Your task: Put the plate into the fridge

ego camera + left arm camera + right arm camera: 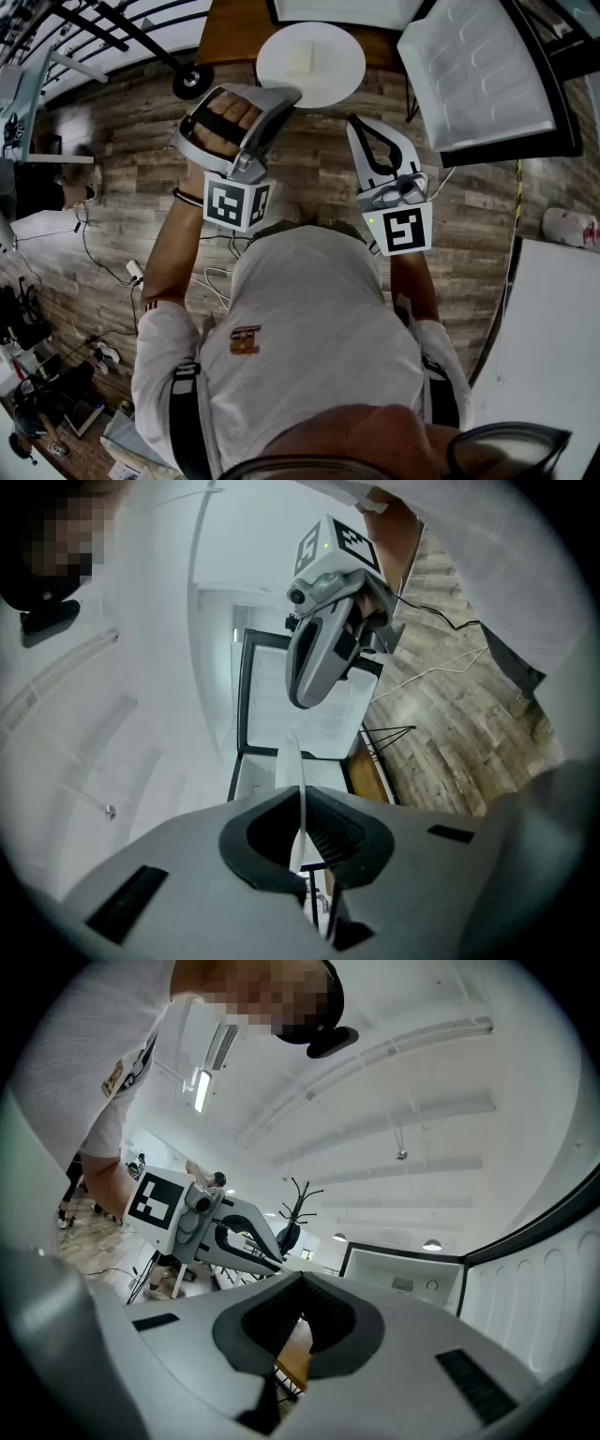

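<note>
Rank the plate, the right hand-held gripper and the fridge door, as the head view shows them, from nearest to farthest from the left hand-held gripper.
1. the plate: its rim is clamped in the left hand-held gripper, just ahead.
2. the right hand-held gripper: alongside, to the right, shut on nothing.
3. the fridge door: farther right, swung open.

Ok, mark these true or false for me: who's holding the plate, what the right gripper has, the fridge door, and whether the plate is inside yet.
1. The left gripper holds the plate by its rim. True.
2. The right gripper grips the plate too. False: its jaws are together on nothing.
3. The fridge door is closed. False: it stands open.
4. The plate is not yet inside the fridge. True.
</note>
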Demonstrator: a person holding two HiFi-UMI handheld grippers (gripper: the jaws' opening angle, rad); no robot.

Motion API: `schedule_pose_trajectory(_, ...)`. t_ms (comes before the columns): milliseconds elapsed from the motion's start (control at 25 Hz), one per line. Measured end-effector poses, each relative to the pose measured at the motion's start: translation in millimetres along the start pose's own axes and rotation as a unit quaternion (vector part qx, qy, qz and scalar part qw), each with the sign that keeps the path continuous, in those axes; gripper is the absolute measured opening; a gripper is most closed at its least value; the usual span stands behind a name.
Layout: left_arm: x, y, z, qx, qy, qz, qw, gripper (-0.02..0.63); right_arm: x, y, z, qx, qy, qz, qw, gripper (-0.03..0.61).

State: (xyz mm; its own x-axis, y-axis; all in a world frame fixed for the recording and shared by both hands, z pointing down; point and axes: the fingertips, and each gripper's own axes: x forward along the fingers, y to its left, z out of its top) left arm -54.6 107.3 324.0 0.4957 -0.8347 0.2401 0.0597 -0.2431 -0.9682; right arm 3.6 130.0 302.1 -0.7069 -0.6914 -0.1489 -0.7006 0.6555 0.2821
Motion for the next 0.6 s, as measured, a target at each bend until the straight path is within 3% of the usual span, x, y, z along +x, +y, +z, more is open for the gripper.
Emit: schedule_pose_trajectory(600,21.9,7.4,7.0,-0.003,0.015,0.002,0.9999,0.026,-5.8,-18.8,-0.7,0.018,-0.015,0.012,1.000,0.032)
